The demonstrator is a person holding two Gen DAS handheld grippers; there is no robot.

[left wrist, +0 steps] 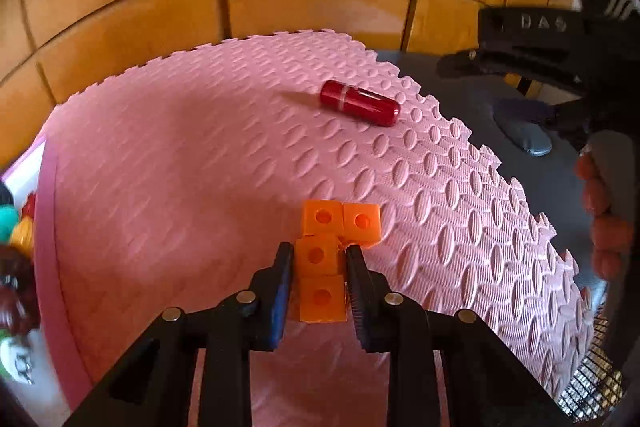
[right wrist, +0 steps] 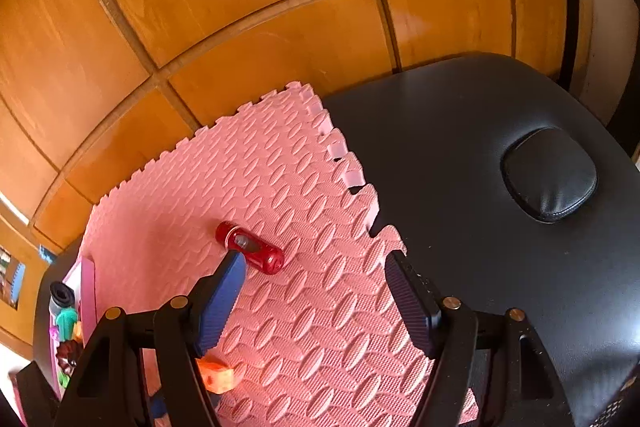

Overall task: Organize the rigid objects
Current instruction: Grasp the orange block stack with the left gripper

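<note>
The orange block piece (left wrist: 322, 259), four holed cubes joined in an L, lay near the front of the pink foam mat (left wrist: 200, 167), and the left gripper (left wrist: 319, 259) had its jaws clamped on the stem. The pick-up was in hand; next it likely called for a straight lift and carry toward what looked like a pink tray (right wrist: 86, 291) of toys at the left. The right gripper (right wrist: 316, 287) hung with jaws apart near the red capsule (right wrist: 250, 247).
</note>
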